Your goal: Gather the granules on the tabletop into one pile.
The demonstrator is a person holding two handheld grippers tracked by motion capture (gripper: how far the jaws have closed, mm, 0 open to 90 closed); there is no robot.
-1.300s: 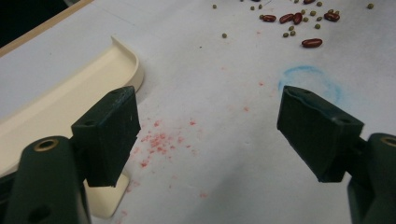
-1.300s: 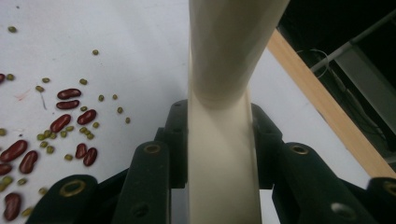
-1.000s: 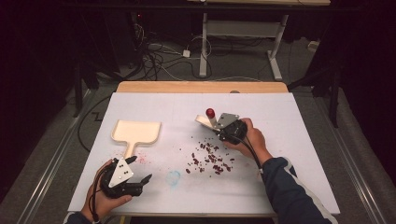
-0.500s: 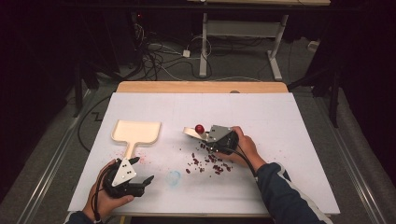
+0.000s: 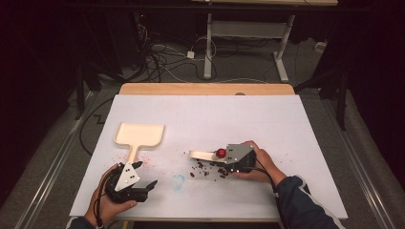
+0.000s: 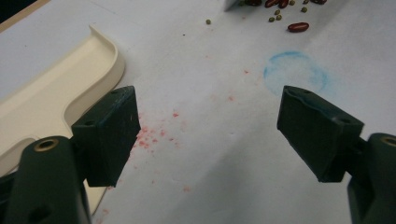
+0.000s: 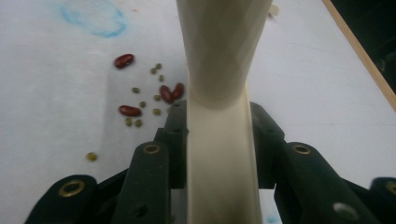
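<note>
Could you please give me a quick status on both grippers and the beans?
Right gripper shut on cream brush handle, over scattered beans. Left gripper open, empty, beside cream dustpan. Nothing between beans and dustpan.

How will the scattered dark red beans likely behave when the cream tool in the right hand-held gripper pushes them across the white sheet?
The scattered dark red kidney beans look smooth and rounded, so they would probably slide and roll rather than stay put. They are loose and mixed with small green beans, so some may slip around the cream plastic tool. They seem hard and light, unlikely to crush.
</note>
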